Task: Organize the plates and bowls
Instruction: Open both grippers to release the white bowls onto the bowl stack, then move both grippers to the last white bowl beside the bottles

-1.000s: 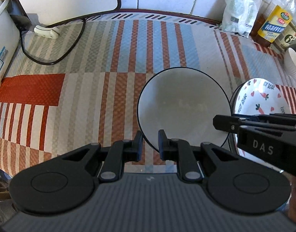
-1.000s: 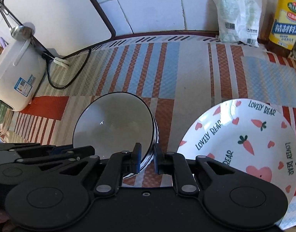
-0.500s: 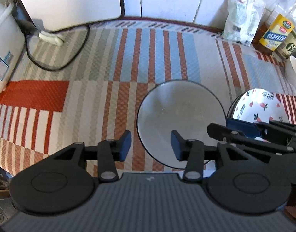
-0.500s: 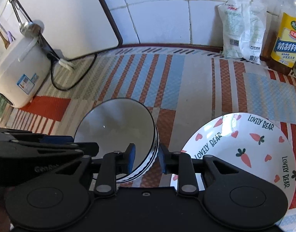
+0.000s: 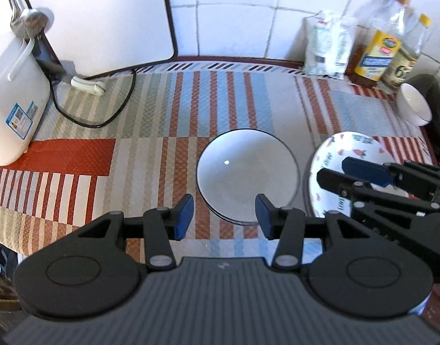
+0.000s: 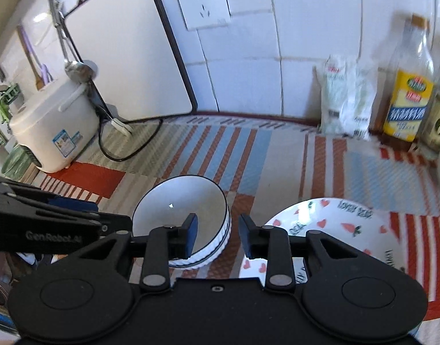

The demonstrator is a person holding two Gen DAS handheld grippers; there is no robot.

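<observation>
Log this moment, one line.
left gripper: open, empty | right gripper: opening, empty | bowl: on mat beside plate

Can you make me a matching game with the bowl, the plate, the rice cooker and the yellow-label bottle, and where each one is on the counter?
Things:
1. black-rimmed bowl
2. carrot-and-heart plate
3. white rice cooker
4. yellow-label bottle

Places:
A. far left, beside the cord
B. back right, against the tiles
C. middle of the striped mat
D. front right, next to the bowl

Pairs: 1-C, 2-D, 3-A, 4-B
</observation>
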